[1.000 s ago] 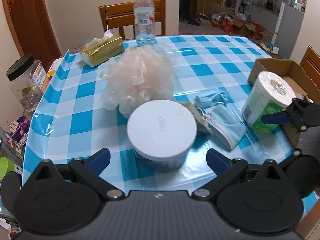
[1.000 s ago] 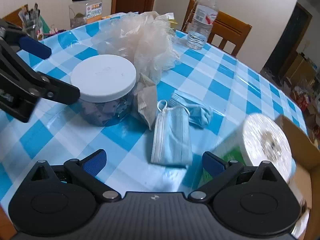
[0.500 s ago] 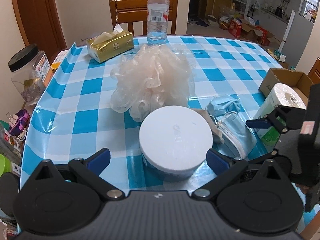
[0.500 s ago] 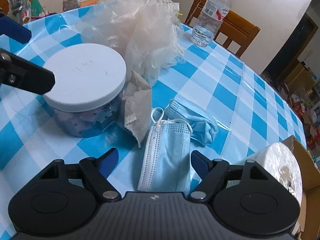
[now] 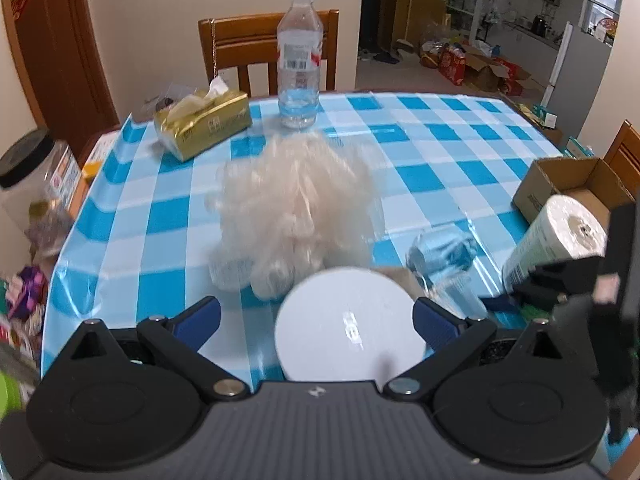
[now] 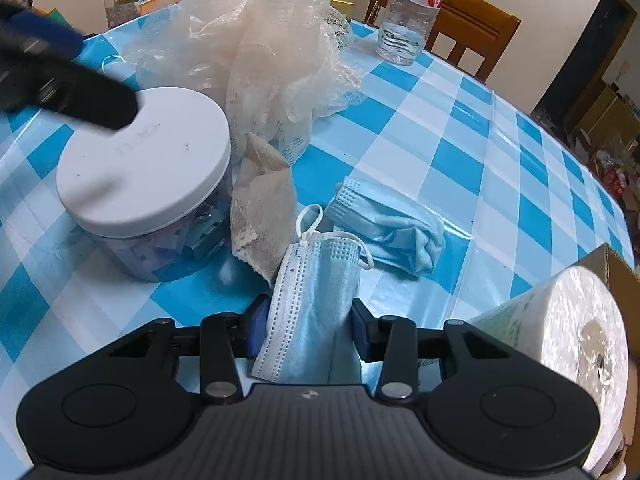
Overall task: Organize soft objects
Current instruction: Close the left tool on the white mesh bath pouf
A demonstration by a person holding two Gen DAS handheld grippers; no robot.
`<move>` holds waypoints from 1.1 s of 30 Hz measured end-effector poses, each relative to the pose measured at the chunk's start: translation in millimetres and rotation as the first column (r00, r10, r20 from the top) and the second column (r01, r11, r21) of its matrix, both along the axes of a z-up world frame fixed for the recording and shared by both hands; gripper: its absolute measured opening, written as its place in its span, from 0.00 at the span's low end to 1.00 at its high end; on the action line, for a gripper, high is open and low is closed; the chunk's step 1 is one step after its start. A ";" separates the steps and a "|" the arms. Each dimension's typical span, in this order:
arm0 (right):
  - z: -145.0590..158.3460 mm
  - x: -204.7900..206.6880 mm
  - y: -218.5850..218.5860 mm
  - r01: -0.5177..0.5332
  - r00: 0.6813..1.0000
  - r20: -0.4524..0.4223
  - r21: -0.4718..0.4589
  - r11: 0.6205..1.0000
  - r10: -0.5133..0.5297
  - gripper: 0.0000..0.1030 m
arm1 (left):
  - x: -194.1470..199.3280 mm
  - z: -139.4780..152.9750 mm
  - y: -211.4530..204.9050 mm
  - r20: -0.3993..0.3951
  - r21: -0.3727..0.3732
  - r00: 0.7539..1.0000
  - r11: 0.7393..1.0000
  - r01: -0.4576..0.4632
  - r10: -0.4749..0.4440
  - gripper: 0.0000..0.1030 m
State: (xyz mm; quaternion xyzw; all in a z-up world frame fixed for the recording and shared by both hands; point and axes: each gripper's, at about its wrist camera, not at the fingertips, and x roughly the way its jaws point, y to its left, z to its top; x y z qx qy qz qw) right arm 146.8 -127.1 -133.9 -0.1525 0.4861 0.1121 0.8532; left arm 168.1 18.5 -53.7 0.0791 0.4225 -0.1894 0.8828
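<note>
My right gripper (image 6: pixel 307 330) is shut on a folded blue face mask (image 6: pixel 316 284) at the near edge of the checked table. A second, crumpled blue mask (image 6: pixel 394 226) lies just beyond it, also in the left wrist view (image 5: pixel 444 252). A beige mesh cloth (image 6: pixel 262 204) leans between the mask and a white-lidded jar (image 6: pixel 144 168). A pale bath pouf (image 6: pixel 256 48) sits behind them, also in the left wrist view (image 5: pixel 296 200). My left gripper (image 5: pixel 316 316) is open, its jaws on either side of the jar lid (image 5: pixel 348 340), above it.
A paper roll (image 6: pixel 560 320) and an open cardboard box (image 5: pixel 576 180) stand at the right. A water bottle (image 5: pixel 299 60), a gold tissue pack (image 5: pixel 204 124) and wooden chairs are at the far side. A black-lidded jar (image 5: pixel 28 196) and clutter sit at the left edge.
My right gripper moved forward and closed on the folded mask. My left gripper pulled back and up, so the jar now sits lower between its jaws.
</note>
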 end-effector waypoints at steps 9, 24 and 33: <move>0.3 -4.8 -1.3 0.003 1.000 -0.007 0.015 1.000 -0.003 0.46 | 57.0 12.8 -1.0 0.011 -0.053 0.999 0.998 0.031 -0.030 0.99; -1.2 -5.3 -8.0 0.022 1.000 -0.014 0.050 0.999 -0.021 0.46 | 132.3 -32.1 -13.8 -0.076 -0.090 0.995 0.993 -0.076 0.070 0.99; -1.3 -3.2 -8.4 0.031 0.999 -0.015 0.057 0.998 -0.030 0.46 | 147.9 -45.6 -20.8 -0.066 -0.055 0.994 0.994 -0.090 0.086 0.97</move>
